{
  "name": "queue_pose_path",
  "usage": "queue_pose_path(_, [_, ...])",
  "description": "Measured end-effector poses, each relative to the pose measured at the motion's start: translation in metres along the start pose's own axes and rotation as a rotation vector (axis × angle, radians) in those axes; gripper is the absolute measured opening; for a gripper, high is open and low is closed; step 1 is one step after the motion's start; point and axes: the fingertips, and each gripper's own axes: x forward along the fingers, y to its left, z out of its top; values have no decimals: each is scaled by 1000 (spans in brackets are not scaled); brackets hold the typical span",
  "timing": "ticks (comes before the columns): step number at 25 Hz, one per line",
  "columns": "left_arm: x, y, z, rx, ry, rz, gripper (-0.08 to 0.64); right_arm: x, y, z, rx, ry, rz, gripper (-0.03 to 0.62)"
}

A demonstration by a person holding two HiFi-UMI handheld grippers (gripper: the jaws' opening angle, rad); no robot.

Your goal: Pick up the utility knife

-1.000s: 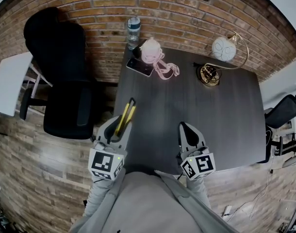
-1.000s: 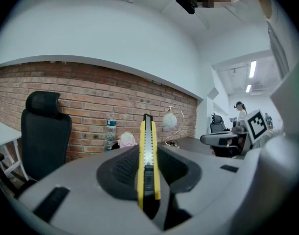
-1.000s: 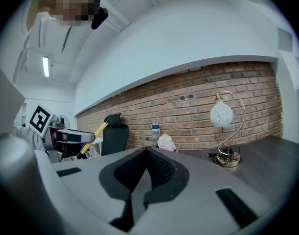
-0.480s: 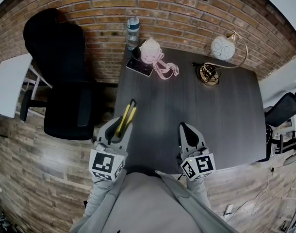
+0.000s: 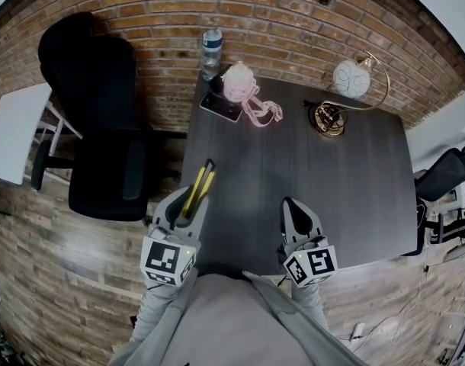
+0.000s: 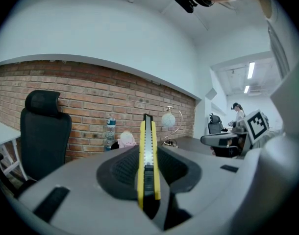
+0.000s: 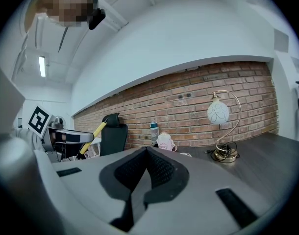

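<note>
Holding the utility knife (image 5: 198,185), left gripper (image 5: 187,202) points forward, nearly level.

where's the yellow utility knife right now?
The yellow utility knife is clamped in the left gripper, head view's left, at the dark table's near-left corner.

No text or number here is legible.

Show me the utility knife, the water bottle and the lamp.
utility knife (image 6: 148,151), left gripper view, middle of its body.
water bottle (image 5: 210,52), head view, middle of the bottle.
lamp (image 5: 350,77), head view, white globe shade.
</note>
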Motion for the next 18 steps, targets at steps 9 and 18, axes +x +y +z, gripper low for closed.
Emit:
queue_pose_path(9, [-2, 3, -4, -9, 7, -7, 124, -2, 3, -3, 9, 7, -10, 17])
queue_pose_path(18, [-2, 5, -9, -11, 14, -17, 124, 1, 7, -6, 11, 14, -7, 18])
